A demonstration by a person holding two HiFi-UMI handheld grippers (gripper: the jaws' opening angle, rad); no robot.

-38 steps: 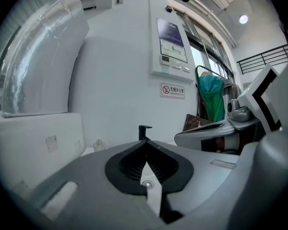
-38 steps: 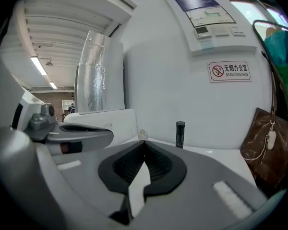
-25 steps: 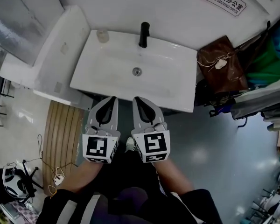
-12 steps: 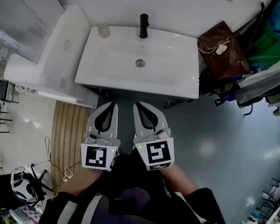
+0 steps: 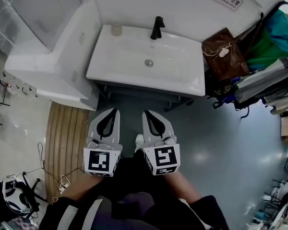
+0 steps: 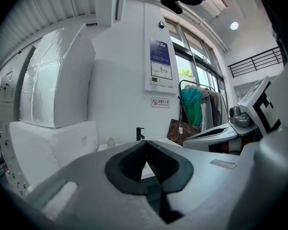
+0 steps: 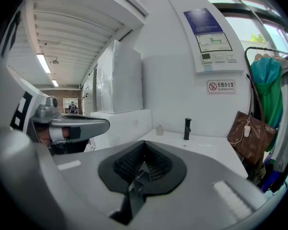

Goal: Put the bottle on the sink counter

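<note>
Gripping: nothing; the left gripper [image 5: 114,111] and right gripper [image 5: 147,113] are both clenched, side by side.
Bottle [image 5: 116,29]: small, pale, details unclear; well ahead of the left gripper, on the back corner of the sink counter [image 5: 182,82].
Ahead: black faucet [image 5: 157,28].
Right of right gripper: brown bag [image 5: 224,55]; clothes [image 5: 271,47] partly cut off.

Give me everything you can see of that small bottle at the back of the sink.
The bottle is small and pale, seemingly translucent, with a narrower top; its label and contents are too small to make out. It stands upright on the back left corner of the white sink counter, left of the black faucet and close to the wall. Only the counter touches it.
</note>
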